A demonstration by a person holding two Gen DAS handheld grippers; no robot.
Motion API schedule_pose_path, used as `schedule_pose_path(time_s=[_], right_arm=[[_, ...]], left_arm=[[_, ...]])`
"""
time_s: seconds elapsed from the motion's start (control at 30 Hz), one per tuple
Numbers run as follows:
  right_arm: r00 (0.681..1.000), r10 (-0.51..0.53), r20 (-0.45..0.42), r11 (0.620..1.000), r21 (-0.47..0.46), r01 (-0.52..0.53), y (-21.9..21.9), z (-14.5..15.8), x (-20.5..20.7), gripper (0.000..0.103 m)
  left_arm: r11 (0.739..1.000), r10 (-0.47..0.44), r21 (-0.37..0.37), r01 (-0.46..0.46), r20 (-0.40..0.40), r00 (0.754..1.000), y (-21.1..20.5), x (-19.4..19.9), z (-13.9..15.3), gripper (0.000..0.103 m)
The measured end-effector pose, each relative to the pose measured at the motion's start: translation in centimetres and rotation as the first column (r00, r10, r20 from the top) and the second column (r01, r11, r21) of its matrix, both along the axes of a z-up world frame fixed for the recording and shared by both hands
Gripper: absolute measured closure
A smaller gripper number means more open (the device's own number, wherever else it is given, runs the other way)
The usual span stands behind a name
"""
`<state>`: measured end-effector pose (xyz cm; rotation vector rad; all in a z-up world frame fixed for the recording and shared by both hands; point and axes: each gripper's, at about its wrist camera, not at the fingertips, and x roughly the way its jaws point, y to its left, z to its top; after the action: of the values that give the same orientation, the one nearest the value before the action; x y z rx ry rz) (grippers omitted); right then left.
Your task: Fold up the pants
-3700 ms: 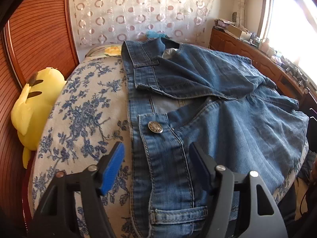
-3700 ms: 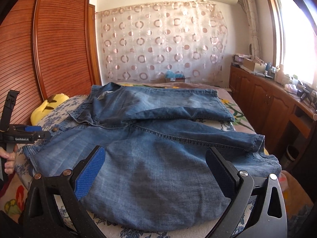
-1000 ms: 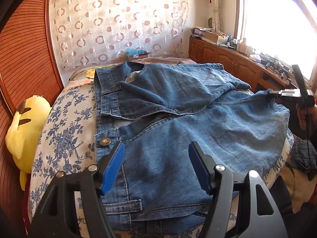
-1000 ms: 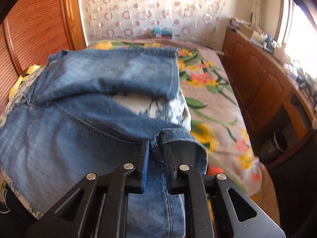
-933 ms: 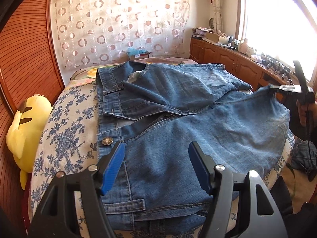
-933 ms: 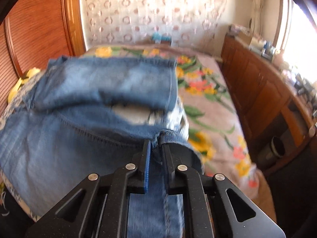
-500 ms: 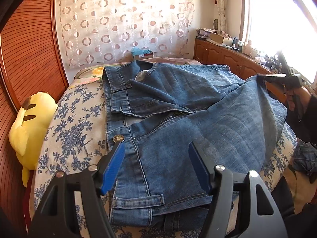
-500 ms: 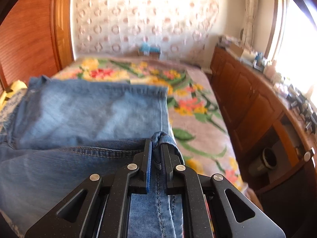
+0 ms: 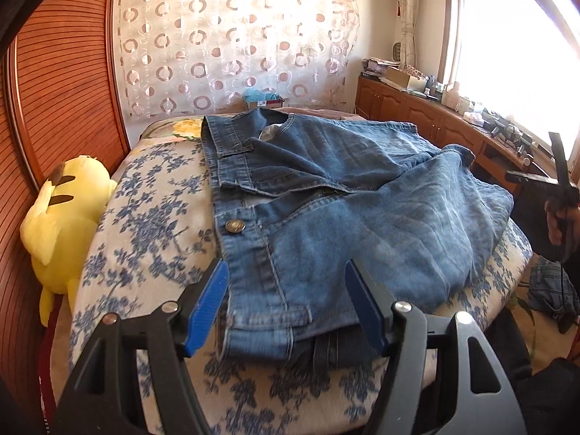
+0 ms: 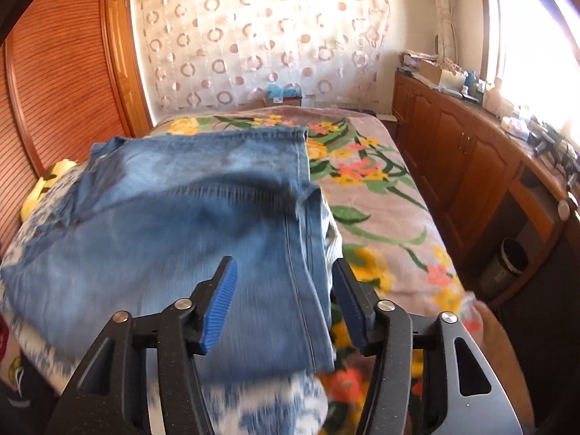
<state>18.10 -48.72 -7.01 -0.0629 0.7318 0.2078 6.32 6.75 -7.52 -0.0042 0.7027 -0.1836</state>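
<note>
Blue jeans lie on the bed, waistband with its metal button toward the left. The near leg lies rumpled across the far leg. My left gripper is open and empty, just above the near waistband corner. In the right wrist view the jeans lie with the leg ends stacked at the right. My right gripper is open and empty over the near leg's hem end. It also shows in the left wrist view, held off the bed's right edge.
A yellow plush toy lies at the bed's left edge by the wooden wardrobe. Wooden cabinets with clutter run along the right under the window. A dark bin stands on the floor. Another denim piece lies on the floor at right.
My right gripper carried the near leg's hem up and toward the far leg, then opened and let it go. The leg now lies rumpled on the bed. My left gripper stayed open.
</note>
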Motion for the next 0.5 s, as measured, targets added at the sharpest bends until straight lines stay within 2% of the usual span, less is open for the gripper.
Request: schedule_pose_path(time_s=[0.13,0.37,0.5], right_arm=[[1.0,0.003,-0.011,1.0,-0.006,-0.003,-1.2,-1.0,-2.2,0.041],[0.999,0.008,-0.049,0.997,0.074,-0.004,-2.2,-2.2,-2.9,0.04],[0.998,0.032,-0.061,0.997,0.07,-0.027,-1.5,-2.8,-2.8,0.04]], left_arm=[[1.0,0.004,0.007,-0.004,-0.007,1.0,0.8,-1.5,-0.4,0.037],[0.999,0.031,-0.007,-0.032,-0.056,0.998,2.1,-2.7,-2.3,0.037],[0.999,0.043,-0.015,-0.044,-0.083,0.996,2.7,-2.9,-3.3,0.037]])
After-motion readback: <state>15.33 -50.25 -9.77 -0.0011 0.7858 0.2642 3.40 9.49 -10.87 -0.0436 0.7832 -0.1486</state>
